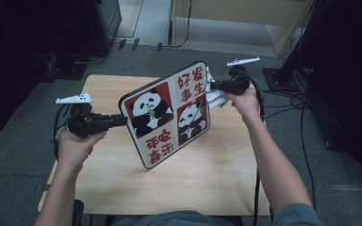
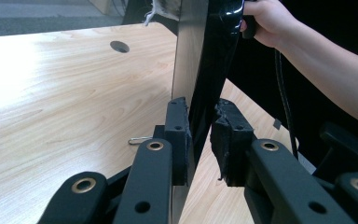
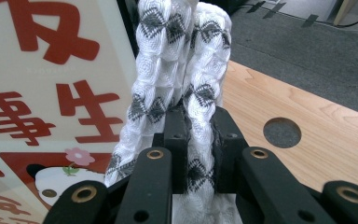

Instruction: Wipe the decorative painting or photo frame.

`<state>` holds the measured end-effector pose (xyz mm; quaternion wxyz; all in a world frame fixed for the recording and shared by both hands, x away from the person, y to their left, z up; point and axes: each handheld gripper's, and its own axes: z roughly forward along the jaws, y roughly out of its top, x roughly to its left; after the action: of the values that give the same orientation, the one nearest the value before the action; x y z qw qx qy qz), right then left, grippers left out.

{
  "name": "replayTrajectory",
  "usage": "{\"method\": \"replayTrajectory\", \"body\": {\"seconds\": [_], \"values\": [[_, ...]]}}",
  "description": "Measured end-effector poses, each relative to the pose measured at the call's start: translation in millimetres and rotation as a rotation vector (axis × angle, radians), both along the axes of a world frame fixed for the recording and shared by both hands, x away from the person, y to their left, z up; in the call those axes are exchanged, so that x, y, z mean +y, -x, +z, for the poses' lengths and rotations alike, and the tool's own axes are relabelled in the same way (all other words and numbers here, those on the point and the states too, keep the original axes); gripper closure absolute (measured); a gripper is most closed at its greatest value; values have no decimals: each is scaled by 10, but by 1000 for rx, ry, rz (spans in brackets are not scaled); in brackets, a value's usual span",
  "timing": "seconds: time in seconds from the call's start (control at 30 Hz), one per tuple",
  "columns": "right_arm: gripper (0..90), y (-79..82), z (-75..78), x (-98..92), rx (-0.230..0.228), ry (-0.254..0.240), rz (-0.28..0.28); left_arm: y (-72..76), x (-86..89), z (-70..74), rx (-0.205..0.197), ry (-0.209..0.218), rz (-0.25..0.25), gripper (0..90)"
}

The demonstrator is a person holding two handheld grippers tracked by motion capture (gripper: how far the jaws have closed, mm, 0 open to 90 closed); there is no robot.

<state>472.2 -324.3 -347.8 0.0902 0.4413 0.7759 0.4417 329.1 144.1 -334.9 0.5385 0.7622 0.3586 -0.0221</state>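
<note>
A round hole [image 3: 282, 132] marks the bare wooden surface [image 1: 207, 174]. Above it, the left gripper [image 1: 122, 120] fingers [image 2: 177, 135] clamp the panda tray [image 1: 167, 113] edge; the right gripper [image 1: 212, 87] fingers [image 3: 175, 140] pinch a white cloth [image 3: 182, 74] against the tray.

- Wooden table [image 1: 207, 179]: light grain, rounded corners, a round cable hole [image 3: 282, 132] near its far edge.
- Grey carpet floor [image 1: 339, 155]: surrounds the table on every side.
- Pale wooden furniture [image 1: 245, 14]: beyond the table's far edge.
- Black cables [image 1: 306, 136]: lying on the floor right of the table.
- Dark equipment [image 1: 37, 37]: far left of the table.
</note>
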Motion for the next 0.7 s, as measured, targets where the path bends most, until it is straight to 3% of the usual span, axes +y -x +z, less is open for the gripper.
{"method": "replayTrajectory", "body": {"seconds": [0.7], "values": [[801, 114, -280, -82, 22, -45, -18, -5, -9, -12, 0, 1, 6, 769]]}}
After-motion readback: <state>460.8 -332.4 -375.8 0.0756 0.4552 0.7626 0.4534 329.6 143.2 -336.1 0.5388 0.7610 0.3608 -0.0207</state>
